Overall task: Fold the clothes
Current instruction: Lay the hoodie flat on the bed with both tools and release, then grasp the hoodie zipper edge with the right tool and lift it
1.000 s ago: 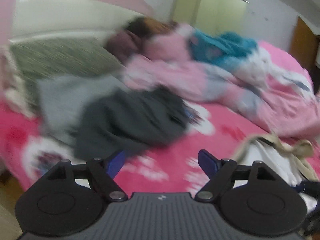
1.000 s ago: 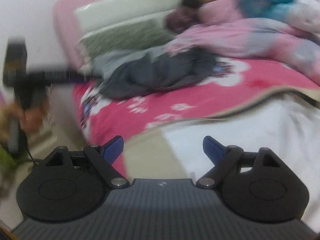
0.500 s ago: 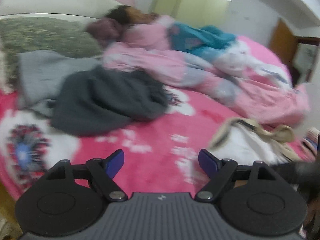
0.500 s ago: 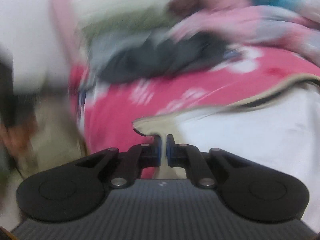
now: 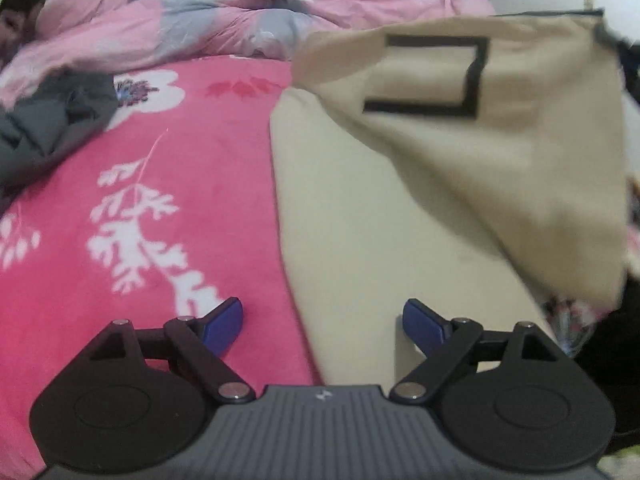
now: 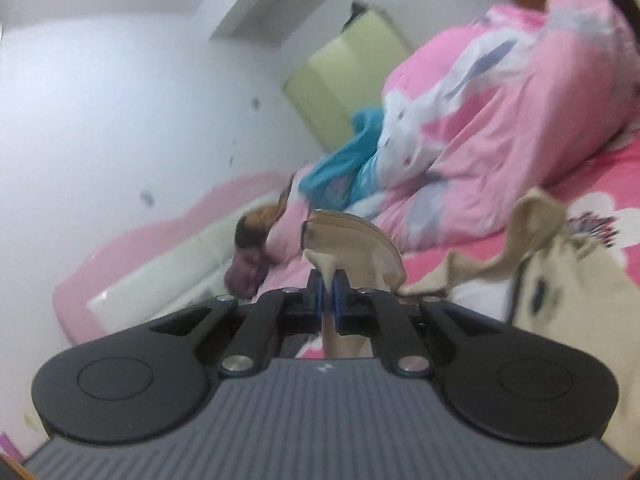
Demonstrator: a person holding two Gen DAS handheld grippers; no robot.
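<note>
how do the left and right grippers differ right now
The left gripper has its jaws spread wide and holds nothing; the right gripper is shut on the beige garment. The left sits low over the pink bedspread; the right is tilted, lifting a garment edge. Both have blue pads on black fingers.

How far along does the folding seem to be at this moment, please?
Early. Nothing looks folded yet. In hand: the right gripper is shut on an edge of the beige garment, lifting part of it off the pink bedspread. The left gripper is open, empty. The dark grey clothes lie crumpled, untouched.
</note>
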